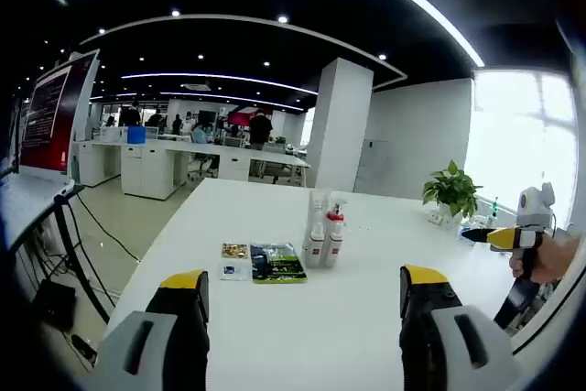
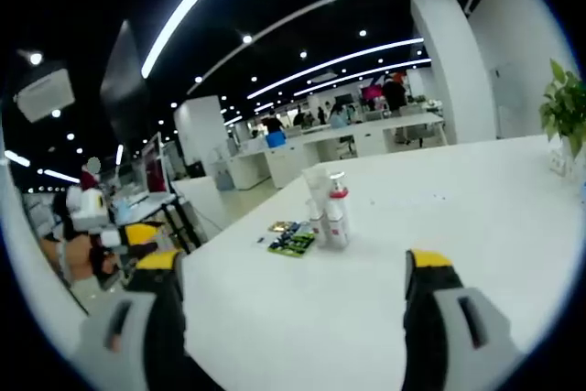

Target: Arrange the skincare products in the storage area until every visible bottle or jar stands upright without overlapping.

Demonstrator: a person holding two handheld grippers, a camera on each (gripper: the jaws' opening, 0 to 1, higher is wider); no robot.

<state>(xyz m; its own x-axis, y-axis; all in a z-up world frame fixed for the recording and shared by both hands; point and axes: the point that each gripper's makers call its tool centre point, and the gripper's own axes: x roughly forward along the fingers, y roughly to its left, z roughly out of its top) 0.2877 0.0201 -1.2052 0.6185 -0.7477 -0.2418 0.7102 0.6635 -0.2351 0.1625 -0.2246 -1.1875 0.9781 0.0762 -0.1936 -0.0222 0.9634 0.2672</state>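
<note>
I have both tools held back from the work, the left gripper (image 1: 302, 304) and the right gripper (image 2: 298, 295) each with jaws spread wide and nothing between them. The skincare bottles (image 1: 325, 231) stand in a tight cluster toward the middle of the white table (image 1: 385, 254), already upright and touching or nearly so; from the right gripper view I see the same cluster (image 2: 328, 210), one bottle carrying a red cap. Just to their left lie flat sachets (image 1: 276, 263), one dark green, one smaller with gold, which look limp and light. I judge the bottles to be light, stiff plastic, smooth and easily toppled, so I would pinch each low on the body, not at the cap. Their labels are too small for me to read. A potted plant (image 1: 451, 191) sits far right.
</note>
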